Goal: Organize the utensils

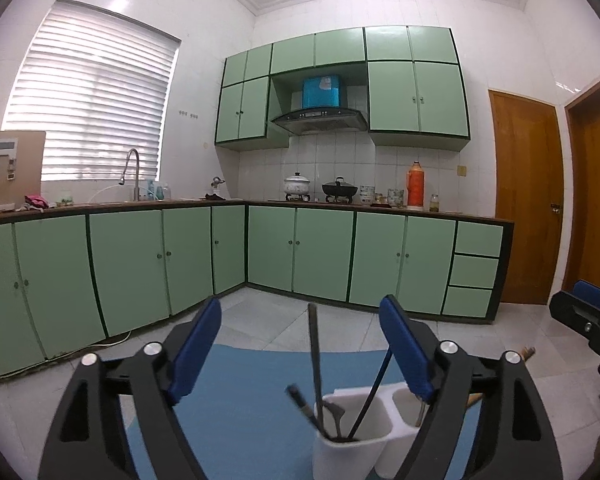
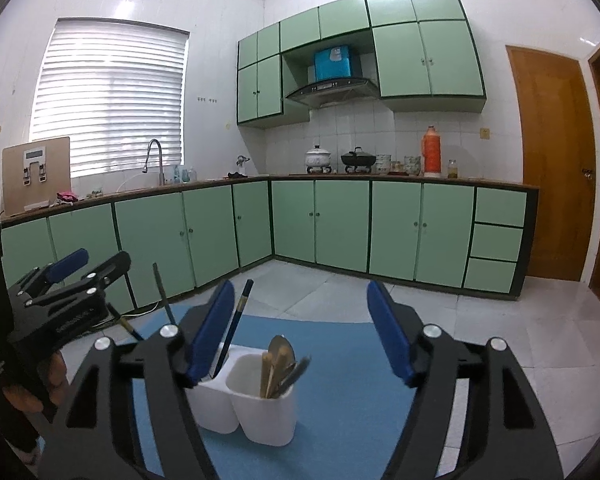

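My left gripper (image 1: pixel 300 356) stands wide open with nothing between its blue pads (image 1: pixel 196 354); it hangs above the white utensil holder (image 1: pixel 364 444), level with the tops of the handles. My right gripper (image 2: pixel 302 334) is likewise spread wide and holds nothing, poised over the same holder from the other side.

The holder has two compartments side by side and stands on a blue mat (image 2: pixel 340 368) on the desk. In the left wrist view the nearer compartment carries several dark-handled utensils (image 1: pixel 315 364): one long handle rises nearly upright, a thin black one leans right, and a shorter one leans left over the rim. The other compartment (image 1: pixel 406 408) is partly hidden behind my right-hand pad; I can make out only a slim metal stem in it.

In the right wrist view the nearer compartment holds wooden-handled pieces and a metal spoon (image 2: pixel 281 350), all leaning slightly right. The far compartment holds the dark handles, one (image 2: pixel 236 324) passing just beside my left-hand pad.

Beyond the desk run the green kitchen cabinets (image 1: pixel 320 252) and the tiled floor (image 2: pixel 480 320).
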